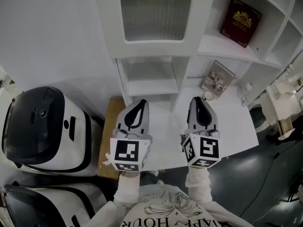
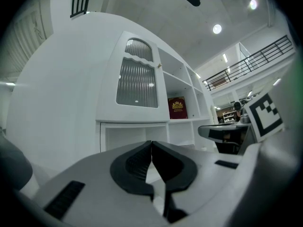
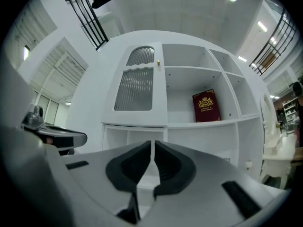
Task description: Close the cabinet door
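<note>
Nearest, the left gripper (image 1: 141, 104) and the right gripper (image 1: 196, 101) are hovering side by side over the white desk (image 1: 236, 122), well below the cabinet door (image 1: 156, 13). Each is pressing its jaws together with nothing between them, the right pair showing only a thin slit. Directly under the door, open shelves (image 1: 151, 79) are sitting empty. The door itself is hanging at the upper left of the unit, looking flush or almost so; whether a gap remains, I cannot tell. It is probably a light, stiff, hinged panel, but its ribbed glass is likely fragile, so pushing on the painted frame beside the small knob (image 3: 158, 62) seems wisest. Right of the door, a red book (image 1: 240, 21) is leaning in an open shelf.
</note>
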